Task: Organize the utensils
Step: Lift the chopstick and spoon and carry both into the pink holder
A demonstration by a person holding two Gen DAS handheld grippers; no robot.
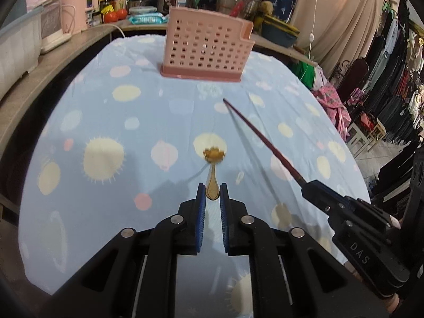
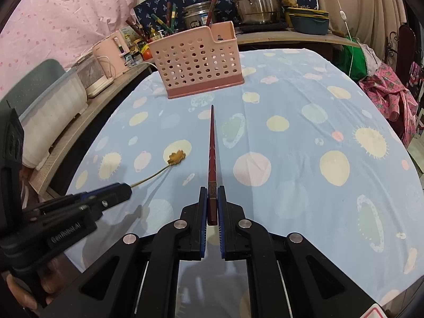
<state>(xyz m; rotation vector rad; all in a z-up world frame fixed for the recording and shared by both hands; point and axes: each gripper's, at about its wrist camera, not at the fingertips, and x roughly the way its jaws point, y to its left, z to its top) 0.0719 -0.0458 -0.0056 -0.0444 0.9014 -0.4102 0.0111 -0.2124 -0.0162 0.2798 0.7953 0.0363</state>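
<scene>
My left gripper [image 1: 212,190] is shut on the handle of a small gold spoon [image 1: 213,163] with a flower-shaped head, held above the blue spotted tablecloth [image 1: 106,111]. My right gripper [image 2: 212,193] is shut on a dark red chopstick [image 2: 212,148] that points forward at the pink perforated utensil holder [image 2: 197,62]. The holder [image 1: 205,46] stands upright at the far end of the table, apart from both grippers. The chopstick [image 1: 262,139] and right gripper [image 1: 304,186] show at the right of the left wrist view. The spoon [image 2: 176,157] and left gripper [image 2: 128,189] show at the left of the right wrist view.
A wooden counter [image 1: 66,53] runs along the left and back with white bins [image 1: 16,50], a pink appliance [image 1: 76,5], bottles, tomatoes [image 1: 115,16] and steel pots [image 2: 254,0]. A blue dish [image 2: 308,22] sits at back right. Clothes [image 1: 397,79] hang on the right.
</scene>
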